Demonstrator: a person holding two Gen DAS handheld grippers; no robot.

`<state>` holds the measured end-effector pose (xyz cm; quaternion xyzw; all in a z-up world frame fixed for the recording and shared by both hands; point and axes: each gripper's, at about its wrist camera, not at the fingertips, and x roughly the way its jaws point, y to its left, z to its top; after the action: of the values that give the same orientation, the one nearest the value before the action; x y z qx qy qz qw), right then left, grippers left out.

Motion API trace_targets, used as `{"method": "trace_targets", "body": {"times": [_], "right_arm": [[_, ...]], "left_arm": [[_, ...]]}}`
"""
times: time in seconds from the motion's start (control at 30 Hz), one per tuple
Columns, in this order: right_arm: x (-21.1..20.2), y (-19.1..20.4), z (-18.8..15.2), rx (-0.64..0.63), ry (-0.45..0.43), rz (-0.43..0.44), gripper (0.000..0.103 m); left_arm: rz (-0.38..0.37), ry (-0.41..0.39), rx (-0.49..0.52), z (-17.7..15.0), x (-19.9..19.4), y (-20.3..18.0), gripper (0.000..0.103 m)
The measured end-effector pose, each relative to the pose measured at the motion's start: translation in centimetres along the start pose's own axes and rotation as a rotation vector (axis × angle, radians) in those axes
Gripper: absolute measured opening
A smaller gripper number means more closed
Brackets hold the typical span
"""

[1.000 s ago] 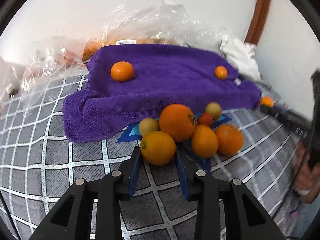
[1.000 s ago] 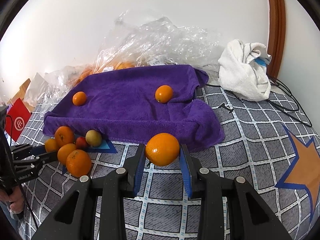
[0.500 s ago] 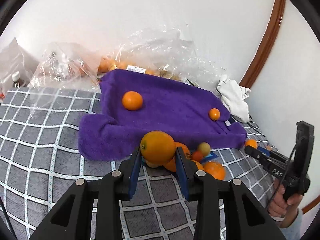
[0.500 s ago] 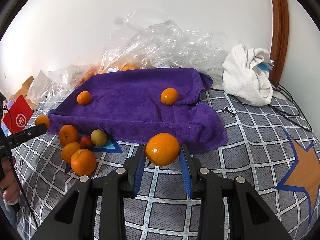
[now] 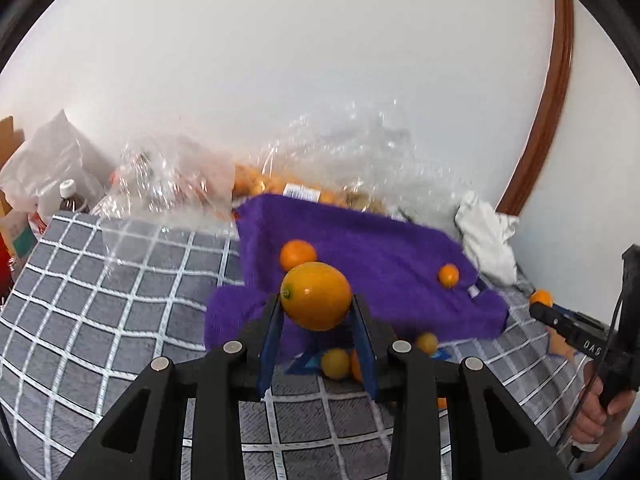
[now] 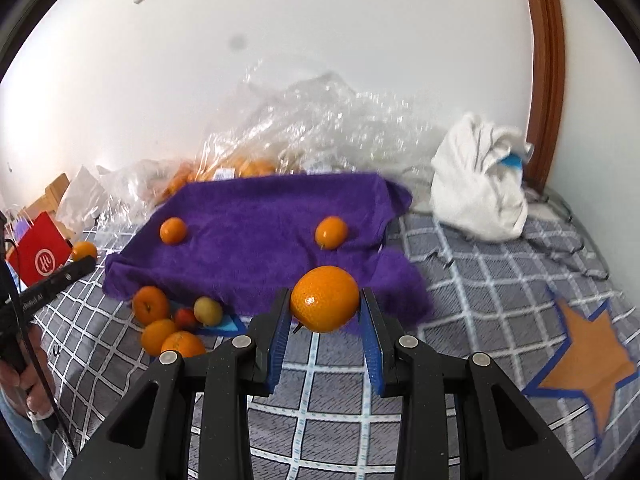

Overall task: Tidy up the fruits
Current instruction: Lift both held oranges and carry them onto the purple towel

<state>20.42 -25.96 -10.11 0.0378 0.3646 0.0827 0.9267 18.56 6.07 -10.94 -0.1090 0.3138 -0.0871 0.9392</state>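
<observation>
The left gripper point(image 5: 316, 312) held a yellow-orange citrus fruit point(image 5: 316, 295) pinched between its blue fingers point(image 5: 271, 340), raised clear of the checked bedspread point(image 5: 120, 304). The right gripper point(image 6: 325, 316) likewise clamped an orange point(image 6: 325, 298) between its fingers point(image 6: 280, 332), above the near edge of the purple towel point(image 6: 256, 248). Two small oranges point(image 6: 173, 230) point(image 6: 331, 232) lay well apart on the towel. A loose cluster of fruit point(image 6: 172, 320) sat on the bedspread just beside the towel's near left corner. Crumpled clear plastic bags point(image 6: 312, 120) and a white cloth bundle point(image 6: 480, 188) lay behind, against the wall.
</observation>
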Motion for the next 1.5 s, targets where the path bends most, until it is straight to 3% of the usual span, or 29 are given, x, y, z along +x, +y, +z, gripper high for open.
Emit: {"method": "trace_targets", "body": {"times": [0.13, 0.43, 0.67, 1.03, 1.5], "right_arm": [[-0.8, 0.1, 1.5, -0.002, -0.009, 0.014, 0.034], [-1.5, 1.1, 5.9, -0.008, -0.066, 0.022, 0.034], [-0.5, 2.2, 8.6, 0.008, -0.115, 0.057, 0.034], [5.1, 0.6, 6.3, 0.059, -0.041, 0.043, 0.034], [9.1, -0.1, 3.6, 0.03, 0.078, -0.001, 0.034]], "left_arm": [[-0.03, 0.003, -0.008, 2.1, -0.9, -0.5, 0.032], [0.0, -0.026, 0.012, 5.9, 0.0, -1.9, 0.032], [0.007, -0.053, -0.007, 6.8, 1.5, -1.9, 0.032], [0.047, 0.015, -0.082, 4.7, 5.2, 1.7, 0.032], [0.095, 0.062, -0.028, 3.7, 7.1, 1.4, 0.032]]}}
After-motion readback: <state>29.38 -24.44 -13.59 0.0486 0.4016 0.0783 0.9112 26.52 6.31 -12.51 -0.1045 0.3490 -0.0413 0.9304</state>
